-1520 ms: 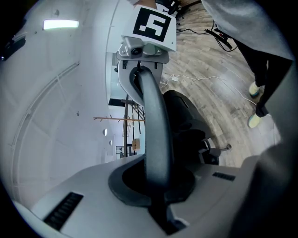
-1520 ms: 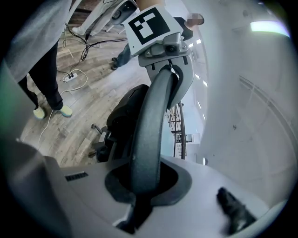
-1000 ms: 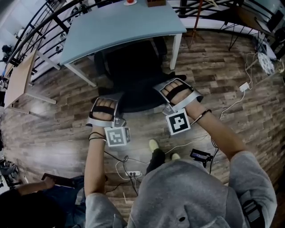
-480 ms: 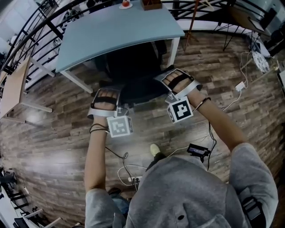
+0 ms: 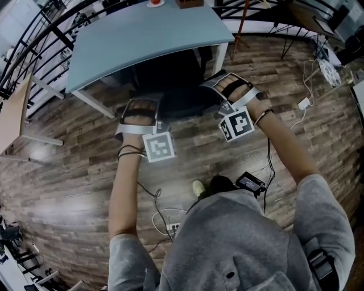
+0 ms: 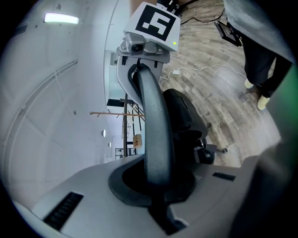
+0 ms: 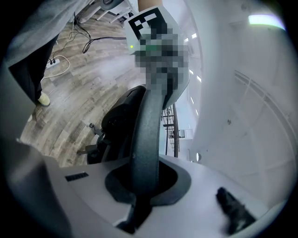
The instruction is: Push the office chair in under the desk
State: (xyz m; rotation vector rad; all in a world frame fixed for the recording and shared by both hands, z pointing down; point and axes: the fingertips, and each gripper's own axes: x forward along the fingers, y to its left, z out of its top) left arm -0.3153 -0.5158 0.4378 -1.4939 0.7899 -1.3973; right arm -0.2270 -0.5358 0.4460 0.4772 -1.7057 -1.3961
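Note:
The black office chair (image 5: 173,85) stands partly under the grey-blue desk (image 5: 142,34), with its backrest towards me. My left gripper (image 5: 139,108) is shut on the backrest's top rim (image 6: 153,121) at its left end. My right gripper (image 5: 227,86) is shut on the same rim (image 7: 146,135) at its right end. In the left gripper view the rim runs from my jaws (image 6: 156,195) up to the right gripper's marker cube (image 6: 153,25). In the right gripper view it rises from my jaws (image 7: 142,195) the same way. The seat and base (image 6: 195,135) show below.
White desk legs (image 5: 222,59) flank the chair. A red object (image 5: 154,2) and a brown box (image 5: 189,3) sit on the desk's far edge. Cables and a power strip (image 5: 170,227) lie on the wood floor by my feet, beside a small device (image 5: 250,183). A wooden table (image 5: 11,113) stands left.
Both grippers have moved forward with the chair's backrest, and the chair has slid further under the desk. The grips have not changed.

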